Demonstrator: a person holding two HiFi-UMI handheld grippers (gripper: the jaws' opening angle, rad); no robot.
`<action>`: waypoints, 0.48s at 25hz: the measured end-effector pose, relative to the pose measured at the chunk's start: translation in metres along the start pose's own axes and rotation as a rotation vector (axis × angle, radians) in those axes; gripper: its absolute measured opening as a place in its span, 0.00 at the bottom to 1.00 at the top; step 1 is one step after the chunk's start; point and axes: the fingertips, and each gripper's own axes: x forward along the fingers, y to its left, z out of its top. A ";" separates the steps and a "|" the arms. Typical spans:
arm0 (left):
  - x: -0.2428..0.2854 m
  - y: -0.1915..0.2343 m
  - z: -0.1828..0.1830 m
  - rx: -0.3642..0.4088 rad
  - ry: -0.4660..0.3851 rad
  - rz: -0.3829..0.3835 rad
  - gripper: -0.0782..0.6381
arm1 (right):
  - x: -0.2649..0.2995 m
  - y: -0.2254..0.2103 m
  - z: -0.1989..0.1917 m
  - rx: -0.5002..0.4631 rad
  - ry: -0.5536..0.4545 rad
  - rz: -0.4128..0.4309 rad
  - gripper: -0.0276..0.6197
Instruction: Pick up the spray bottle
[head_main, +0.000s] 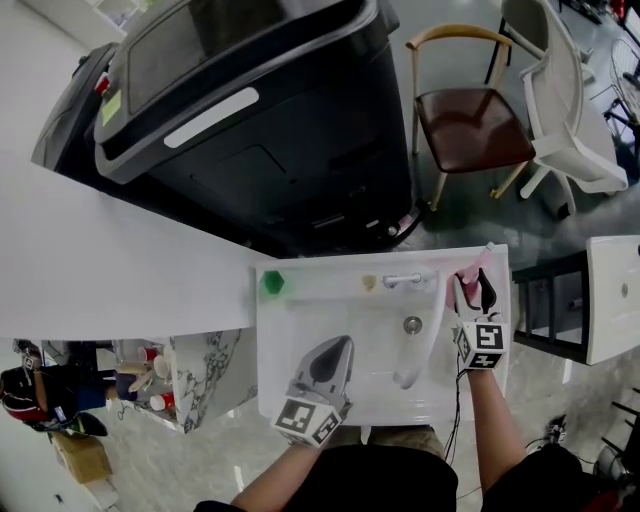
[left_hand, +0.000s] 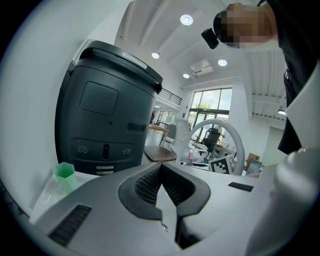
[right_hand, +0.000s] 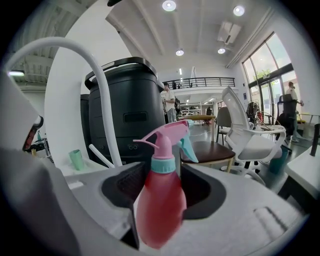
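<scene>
A pink spray bottle (right_hand: 160, 205) with a teal collar and trigger stands upright at the back right corner of the white sink (head_main: 300, 395). In the head view the spray bottle (head_main: 470, 270) shows just past my right gripper (head_main: 474, 292). In the right gripper view my right gripper (right_hand: 159, 182) is open, with the bottle's body between its jaws; I cannot see the pads pressing on it. Over the middle of the basin my left gripper (head_main: 335, 352) is shut and holds nothing; in its own view the left gripper (left_hand: 161, 170) shows its pads meeting.
A white curved faucet spout (head_main: 428, 335) arches over the basin just left of my right gripper. A green cup (head_main: 272, 283) stands at the sink's back left corner. Behind the sink stand a big black bin (head_main: 260, 120), a brown chair (head_main: 470, 125) and a white chair (head_main: 565, 100).
</scene>
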 end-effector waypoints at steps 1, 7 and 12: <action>-0.003 0.000 0.001 -0.002 -0.004 -0.004 0.13 | -0.005 0.002 0.004 0.001 -0.005 -0.003 0.38; -0.026 -0.005 0.010 0.005 -0.034 -0.050 0.13 | -0.048 0.012 0.031 0.001 -0.051 -0.035 0.37; -0.057 -0.008 0.012 0.013 -0.052 -0.079 0.13 | -0.094 0.027 0.049 0.000 -0.101 -0.069 0.37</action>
